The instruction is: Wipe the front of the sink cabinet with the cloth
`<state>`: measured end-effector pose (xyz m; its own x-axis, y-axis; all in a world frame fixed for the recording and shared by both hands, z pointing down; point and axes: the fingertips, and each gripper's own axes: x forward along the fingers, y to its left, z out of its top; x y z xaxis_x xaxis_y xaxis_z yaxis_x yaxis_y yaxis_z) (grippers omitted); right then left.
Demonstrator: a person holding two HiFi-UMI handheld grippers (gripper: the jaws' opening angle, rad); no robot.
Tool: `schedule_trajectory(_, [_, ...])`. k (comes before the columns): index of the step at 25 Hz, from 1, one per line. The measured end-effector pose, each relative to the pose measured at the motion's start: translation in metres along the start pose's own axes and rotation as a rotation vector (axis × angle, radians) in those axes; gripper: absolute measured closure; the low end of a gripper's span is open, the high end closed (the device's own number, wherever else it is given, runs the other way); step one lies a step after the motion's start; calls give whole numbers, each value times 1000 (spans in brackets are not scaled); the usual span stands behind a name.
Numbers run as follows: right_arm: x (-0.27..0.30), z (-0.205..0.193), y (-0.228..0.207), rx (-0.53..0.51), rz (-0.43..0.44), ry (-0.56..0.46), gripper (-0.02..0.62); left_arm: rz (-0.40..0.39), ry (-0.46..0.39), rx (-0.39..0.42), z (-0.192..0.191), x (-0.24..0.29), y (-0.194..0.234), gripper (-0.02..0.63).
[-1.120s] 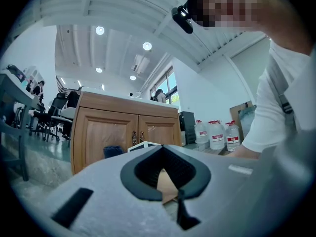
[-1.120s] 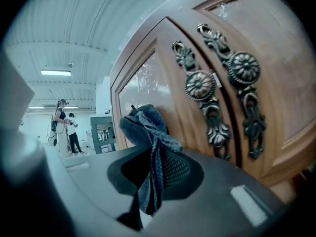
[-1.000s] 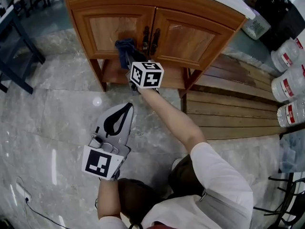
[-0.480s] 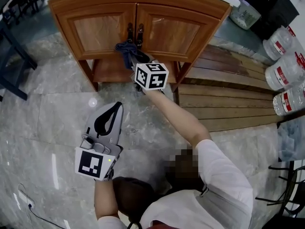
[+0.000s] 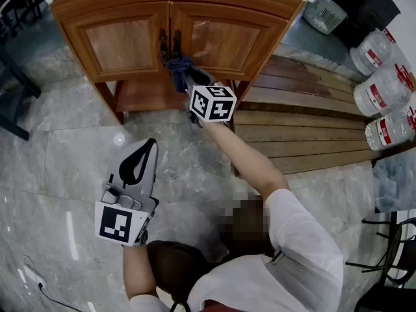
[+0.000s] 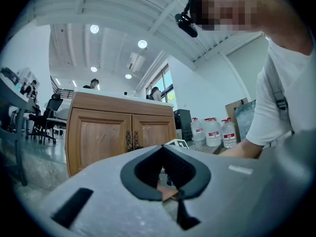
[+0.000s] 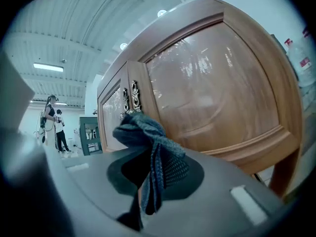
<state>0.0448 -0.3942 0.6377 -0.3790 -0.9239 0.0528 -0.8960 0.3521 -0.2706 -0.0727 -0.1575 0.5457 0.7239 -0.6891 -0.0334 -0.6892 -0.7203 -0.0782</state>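
Your right tool [image 5: 186,78] grips the one cloth [image 5: 177,65] at 12 o'clock, just below the cabinet's [image 5: 117,44] two handles [image 5: 168,43]. Your left tool [image 5: 147,147], closed and empty, sits at 7 o'clock.

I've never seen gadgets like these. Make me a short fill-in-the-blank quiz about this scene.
The right gripper holds the cloth, while the left gripper holds ___.
The wooden cabinet has ___ doors.
The water bottles stand on the person's ___ side.
Missing words: nothing; two; right.
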Motion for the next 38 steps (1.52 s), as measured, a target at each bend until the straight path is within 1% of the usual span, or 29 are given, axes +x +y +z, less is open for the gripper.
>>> schedule_trajectory(4, [-11, 4, -30, 28, -49, -6, 540, -22, -17, 0, -3, 1, -3, 604])
schedule_trajectory(10, [-32, 13, -61, 20, -101, -29, 538, -39, -7, 4, -5, 6, -7, 604])
schedule_trajectory(17, [-63, 24, -107, 2, -183, -45, 538, -53, -3, 2, -6, 9, -8, 604])
schedule_trajectory(23, [-83, 29, -134, -15, -233, -48, 538, -70, -14, 4, -5, 12, -14, 604])
schedule_trajectory(25, [-91, 30, -144, -11, -255, -52, 538, -80, -19, -8, -3, 12, -17, 604])
schedule_trajectory(28, [-102, 31, -156, -6, -279, -55, 538, -75, 0, -35, -3, 11, -21, 604])
schedule_trajectory(38, [-132, 35, -188, -6, -339, -71, 538, -76, 12, -31, -6, 10, -22, 604])
